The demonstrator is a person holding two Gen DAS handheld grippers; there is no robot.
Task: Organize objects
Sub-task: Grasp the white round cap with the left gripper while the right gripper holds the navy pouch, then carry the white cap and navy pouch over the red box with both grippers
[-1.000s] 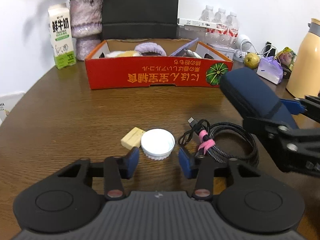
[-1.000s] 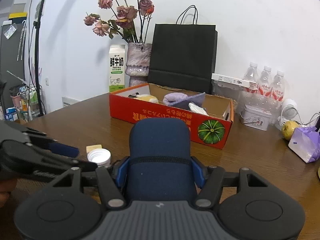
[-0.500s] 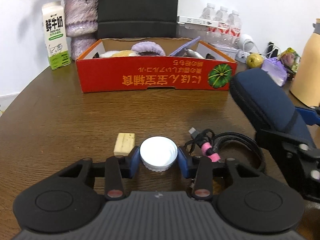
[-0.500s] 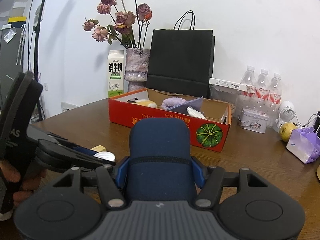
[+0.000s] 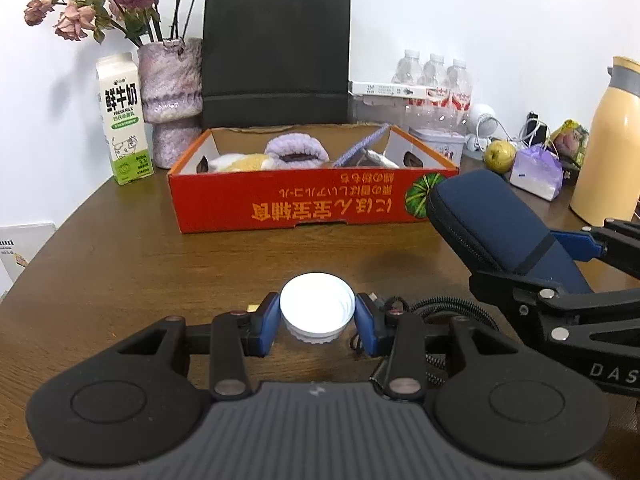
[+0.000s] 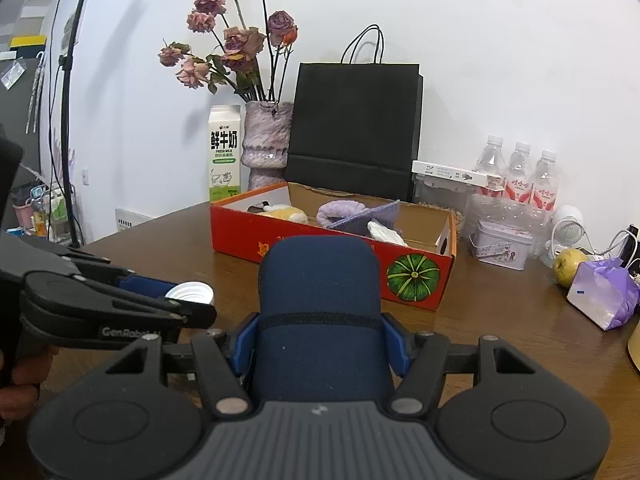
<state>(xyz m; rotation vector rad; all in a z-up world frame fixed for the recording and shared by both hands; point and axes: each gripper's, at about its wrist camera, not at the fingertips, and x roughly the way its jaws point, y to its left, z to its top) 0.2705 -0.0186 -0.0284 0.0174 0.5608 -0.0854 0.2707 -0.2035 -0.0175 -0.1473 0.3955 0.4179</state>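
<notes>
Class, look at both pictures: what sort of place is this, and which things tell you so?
Probably a home or small office room: a wooden table against a white wall, with dried flowers in a vase, a milk carton and bottled water.

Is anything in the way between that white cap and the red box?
Nothing visible. The left gripper holds the white cap, and only bare table lies between it and the red box.

I see a smooth white plastic cap (image 5: 317, 307), a matt navy fabric case (image 6: 320, 312), beyond it glossy red cardboard box (image 5: 312, 204), all on grained wooden table (image 5: 120, 264).
</notes>
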